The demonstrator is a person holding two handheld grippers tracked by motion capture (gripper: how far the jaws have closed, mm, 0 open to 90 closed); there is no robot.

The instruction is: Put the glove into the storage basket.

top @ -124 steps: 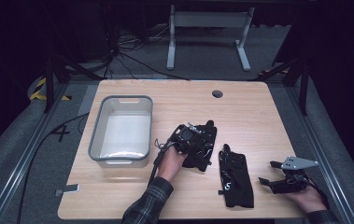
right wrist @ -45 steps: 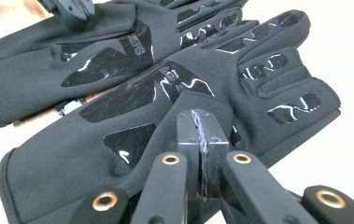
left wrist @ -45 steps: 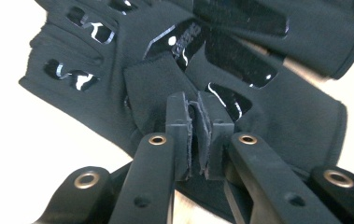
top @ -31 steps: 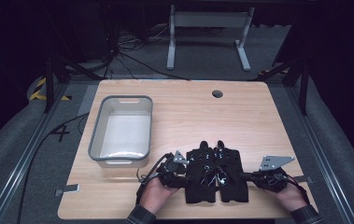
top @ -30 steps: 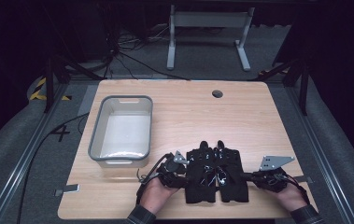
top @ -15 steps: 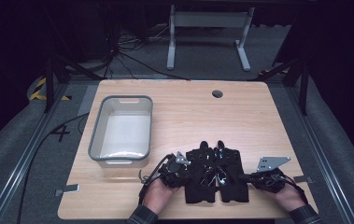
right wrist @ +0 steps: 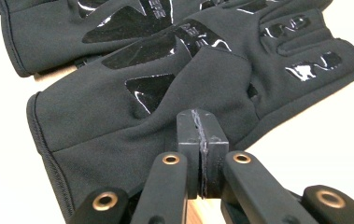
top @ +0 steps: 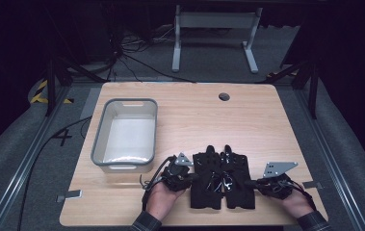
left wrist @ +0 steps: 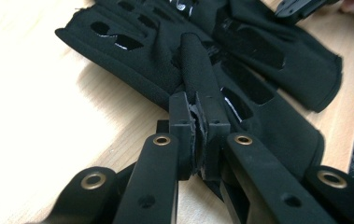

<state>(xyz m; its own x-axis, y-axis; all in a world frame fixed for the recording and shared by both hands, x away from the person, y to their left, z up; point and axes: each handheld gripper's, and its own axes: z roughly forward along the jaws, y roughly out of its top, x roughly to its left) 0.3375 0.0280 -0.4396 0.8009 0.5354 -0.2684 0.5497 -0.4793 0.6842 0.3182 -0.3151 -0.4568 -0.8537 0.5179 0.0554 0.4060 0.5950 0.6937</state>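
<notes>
We are at a wooden table (top: pixel 267 115) with a two-jaw gripper in each hand and a pair of black gloves lying flat, side by side and touching, between the two tools. The left glove (top: pixel 207 180) lies just beyond the tips of the left gripper (top: pixel 193 177); the right glove (top: pixel 238 180) lies just beyond the tips of the right gripper (top: pixel 248 183).

In the left gripper view, the jaws are closed tight on the glove's thumb, a dark fabric tube (left wrist: pixel 198 70) that rises straight ahead from between the pads (left wrist: pixel 182 128). The rest of that glove spreads away in front of and to both sides of the tool, with shiny grip patches showing.

In the right gripper view, the jaws are pressed together with no gap. The edge of the right glove (right wrist: pixel 165 102) sits right at their tips, and the fabric there is slightly puckered, but we cannot tell whether any cloth is actually caught between them or whether the closed tips merely press against it.

A grey plastic bin (top: pixel 124 137) stands on the table well off to the far left of the left gripper, and looks bare inside.

We judge the step in hand to be laying out and aligning the pair, each tool working its own glove from the outer side. The next move, as we read it, calls for a firm hold on both gloves together, or on one laid over the other, so that they travel as a pair, perhaps toward the bin, without one sliding free.
</notes>
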